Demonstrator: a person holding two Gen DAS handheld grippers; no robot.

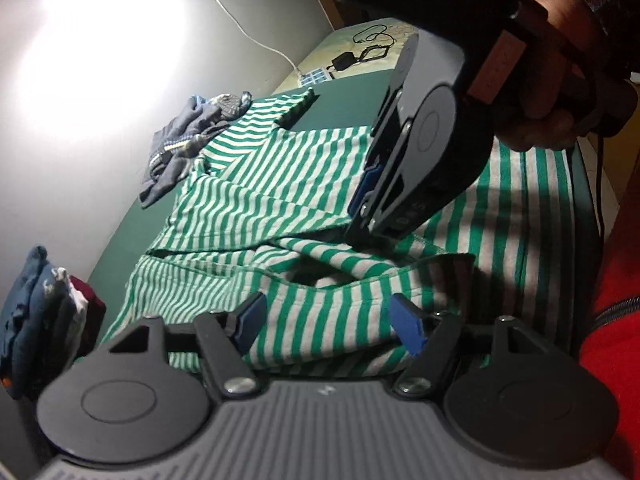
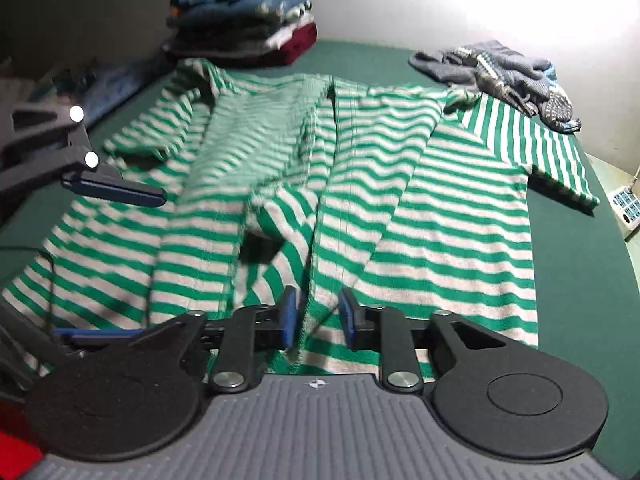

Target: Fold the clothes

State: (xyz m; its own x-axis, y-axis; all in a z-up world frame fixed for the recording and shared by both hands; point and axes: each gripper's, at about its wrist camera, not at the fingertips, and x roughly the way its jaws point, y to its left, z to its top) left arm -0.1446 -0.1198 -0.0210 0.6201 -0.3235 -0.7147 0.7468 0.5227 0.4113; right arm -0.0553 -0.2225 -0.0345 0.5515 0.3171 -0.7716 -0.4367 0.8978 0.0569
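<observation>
Folding: striped shirt [image 2: 400, 184] mid-table [image 2: 580, 280], partly folded, rumpled.
Done: folded stack [image 2: 244, 16], far corner.
Left: your grey garment [image 2: 500, 68].
L gripper [image 1: 328, 328]: agape, empty.
R gripper [image 2: 318, 316]: narrow gap, fabric between, grip unclear.

A white power strip [image 2: 627, 207] lies beside the green table [image 2: 580, 280].

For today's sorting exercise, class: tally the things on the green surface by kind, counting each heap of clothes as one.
Spread striped garment: 1
Folded clothes stack: 1
Crumpled grey clothes heap: 1
Power strip: 1
Total: 4
</observation>
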